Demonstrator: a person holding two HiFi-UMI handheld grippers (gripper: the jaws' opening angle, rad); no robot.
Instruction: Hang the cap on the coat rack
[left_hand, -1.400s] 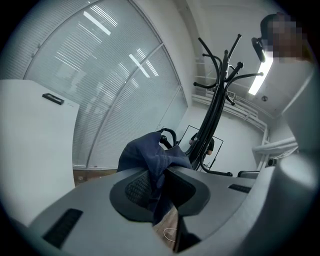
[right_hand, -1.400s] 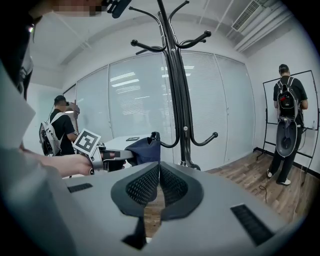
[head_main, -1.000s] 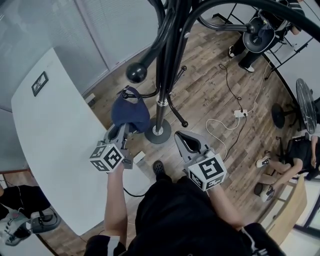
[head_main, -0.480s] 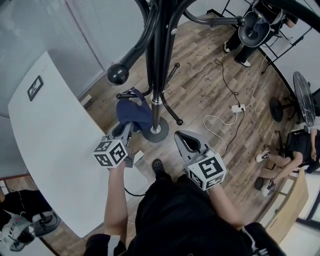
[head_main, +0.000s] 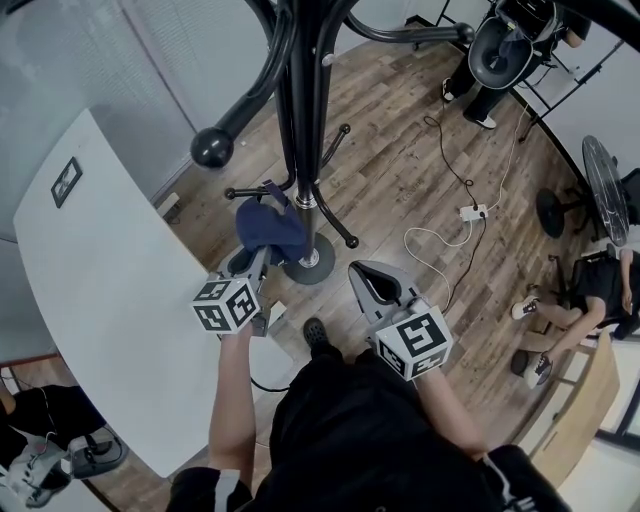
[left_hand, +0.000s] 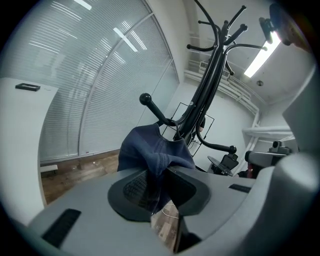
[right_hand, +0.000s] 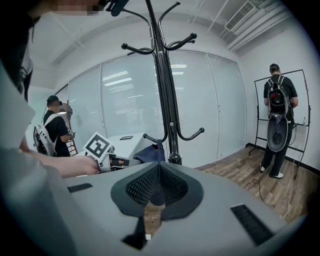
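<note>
The left tool (head_main: 250, 262) is clamped on the soft, light cap (head_main: 268, 228), which likely droops from its pinched fabric; the right tool (head_main: 378, 285) is pressed together, empty.

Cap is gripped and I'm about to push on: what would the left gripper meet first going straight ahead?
Likely the coat rack, its lower hooks and pole, just beyond the cap clamped by the left gripper; depth is unclear.

Office: blind-covered glass partitions (right_hand: 130, 100), white table (head_main: 100, 280), coat rack (head_main: 300, 120), wood floor (head_main: 400, 180).
</note>
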